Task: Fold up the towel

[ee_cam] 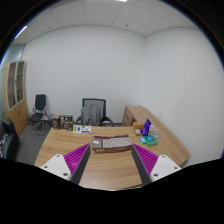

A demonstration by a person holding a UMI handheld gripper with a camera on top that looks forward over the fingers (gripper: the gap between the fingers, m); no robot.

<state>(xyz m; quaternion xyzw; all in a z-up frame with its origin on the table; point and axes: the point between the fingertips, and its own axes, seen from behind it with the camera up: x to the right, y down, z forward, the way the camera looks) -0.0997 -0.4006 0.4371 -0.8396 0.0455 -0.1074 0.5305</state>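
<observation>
My gripper (109, 163) raised above desk (108, 170), fingers spread wide, holding nothing. No towel visible; folding progress unknowable.

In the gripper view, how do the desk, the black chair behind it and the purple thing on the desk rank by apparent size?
1. Desk
2. Black chair
3. Purple thing
The chair is farther away, so it may look smaller than it is. The open fingers hold nothing.

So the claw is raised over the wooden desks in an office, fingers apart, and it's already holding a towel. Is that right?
Not quite. The gripper is raised over the wooden desks with its fingers apart, but it holds nothing: the gripper view shows only bare desk between the pads, and no towel in sight.
</observation>
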